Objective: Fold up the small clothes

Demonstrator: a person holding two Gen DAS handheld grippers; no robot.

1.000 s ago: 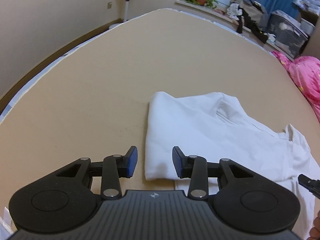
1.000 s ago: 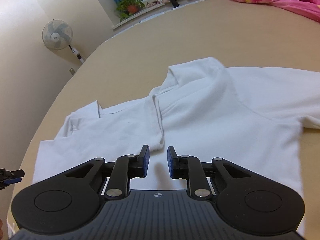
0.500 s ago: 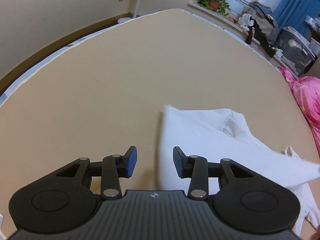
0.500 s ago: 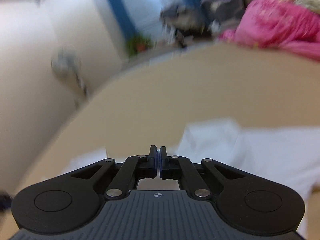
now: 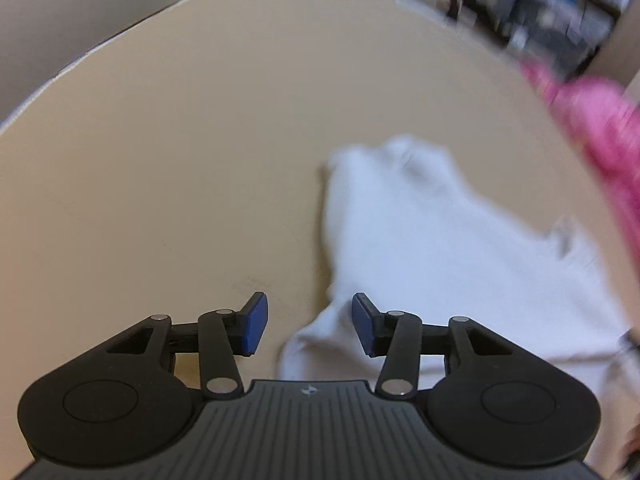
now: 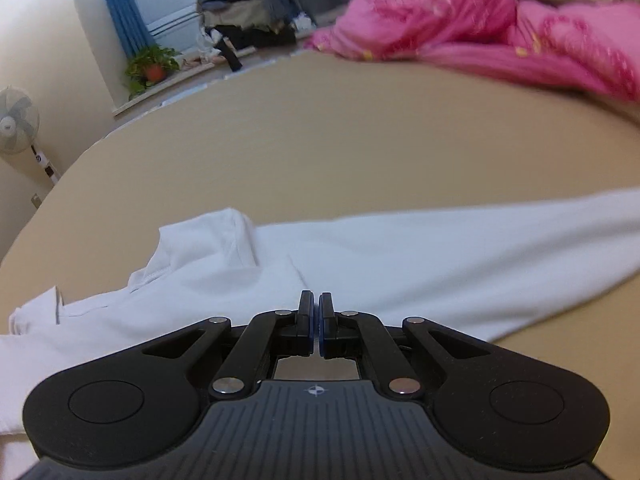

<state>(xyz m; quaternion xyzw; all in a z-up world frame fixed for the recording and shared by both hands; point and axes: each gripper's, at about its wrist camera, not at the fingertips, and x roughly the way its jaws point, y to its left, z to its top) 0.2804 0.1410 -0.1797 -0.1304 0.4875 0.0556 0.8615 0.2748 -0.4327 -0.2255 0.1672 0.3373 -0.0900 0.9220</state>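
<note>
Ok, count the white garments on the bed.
1. A single white shirt lies spread across the tan bed, just ahead of both grippers. Others could be hidden among the pink bedding at the far edge.

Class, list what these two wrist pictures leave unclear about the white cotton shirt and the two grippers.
- Right wrist view: whether the shut right gripper pinches the white cotton shirt; its own fingers hide the pads.
- Left wrist view: shirt's folds, smeared by motion blur.
- Left wrist view: left gripper, jaws opening, shirt corner between; contact unclear.
- Both views: shirt's hem, cut off by frame edges.
</note>
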